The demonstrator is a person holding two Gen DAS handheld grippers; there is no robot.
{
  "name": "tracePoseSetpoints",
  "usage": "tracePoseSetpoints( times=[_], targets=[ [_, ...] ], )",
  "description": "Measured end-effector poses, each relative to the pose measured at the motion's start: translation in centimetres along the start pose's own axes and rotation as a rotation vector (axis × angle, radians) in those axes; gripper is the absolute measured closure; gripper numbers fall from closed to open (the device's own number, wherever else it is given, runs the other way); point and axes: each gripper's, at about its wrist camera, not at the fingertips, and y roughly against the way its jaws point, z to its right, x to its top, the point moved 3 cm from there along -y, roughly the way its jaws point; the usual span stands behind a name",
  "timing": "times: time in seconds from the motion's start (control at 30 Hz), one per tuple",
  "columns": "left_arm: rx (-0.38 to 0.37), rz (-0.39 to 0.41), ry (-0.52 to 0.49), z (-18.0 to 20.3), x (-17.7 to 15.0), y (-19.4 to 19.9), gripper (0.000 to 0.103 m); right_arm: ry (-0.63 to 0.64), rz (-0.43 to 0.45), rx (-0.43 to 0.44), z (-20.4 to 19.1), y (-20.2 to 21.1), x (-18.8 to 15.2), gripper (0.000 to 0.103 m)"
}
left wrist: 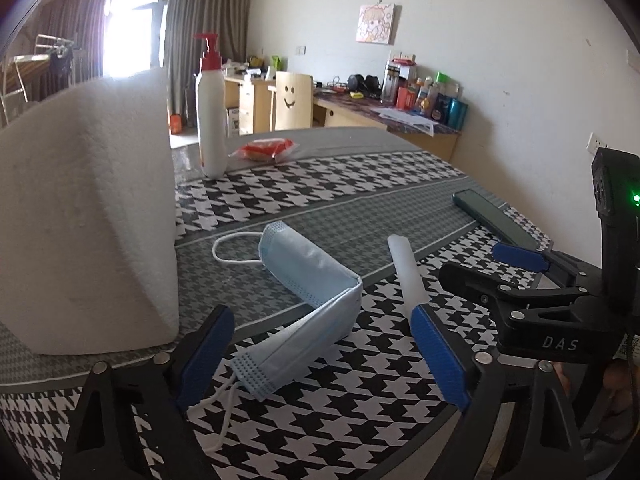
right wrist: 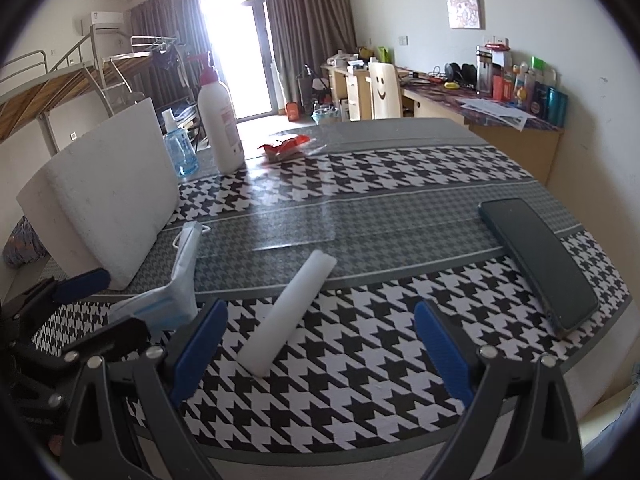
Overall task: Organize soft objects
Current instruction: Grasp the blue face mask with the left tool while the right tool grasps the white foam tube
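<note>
On the table [right wrist: 360, 208], which has a black and white houndstooth cover, the left gripper [left wrist: 320, 356] stands with its 2 blue pads wide apart, and the folded blue face mask [left wrist: 308, 280] lies between them, not pressed by either pad. The right gripper [right wrist: 320, 344] is also spread apart, and the near end of the white foam stick [right wrist: 286, 312] lies between its pads without touching them. The stick is just beside the mask, on its right. A big white foam block [left wrist: 84, 216] stands upright just to the left of the mask. A dark phone [right wrist: 540, 260] lies flat to the right, well apart from the stick. Far behind stand a white pump bottle [left wrist: 211, 116] and a red packet [left wrist: 266, 149].
</note>
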Motion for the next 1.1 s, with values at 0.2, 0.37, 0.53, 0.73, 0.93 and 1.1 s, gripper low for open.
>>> tracePoseSetpoints(
  times=[0.2,0.37,0.53,0.73,0.93,1.1],
  targets=[
    [-0.008,-0.035,-0.018,0.5,-0.3,-1.0,0.025,-0.006,-0.014,0.005,0.2,-0.5,-0.2,0.006],
    [-0.021,-0.066,-0.018,0.6,-0.5,-1.7,0.039,-0.01,-0.024,0.01,0.3,-0.9,-0.3,0.006],
    [-0.031,-0.102,-0.041,1.0,-0.4,-2.9,0.062,-0.011,-0.04,0.013,0.1,-1.6,-0.3,0.006],
    [-0.033,-0.142,-0.068,1.5,-1.1,-3.7,0.092,-0.009,-0.063,0.017,-0.1,-2.4,-0.6,0.006],
    [-0.057,-0.084,-0.069,1.4,-0.8,-2.4,0.097,-0.002,-0.08,0.013,-0.7,-2.9,-0.9,0.007],
    [-0.074,-0.047,-0.068,1.1,-0.6,-1.1,0.097,0.006,-0.101,0.007,-1.3,-3.3,-1.0,0.018]
  ],
)
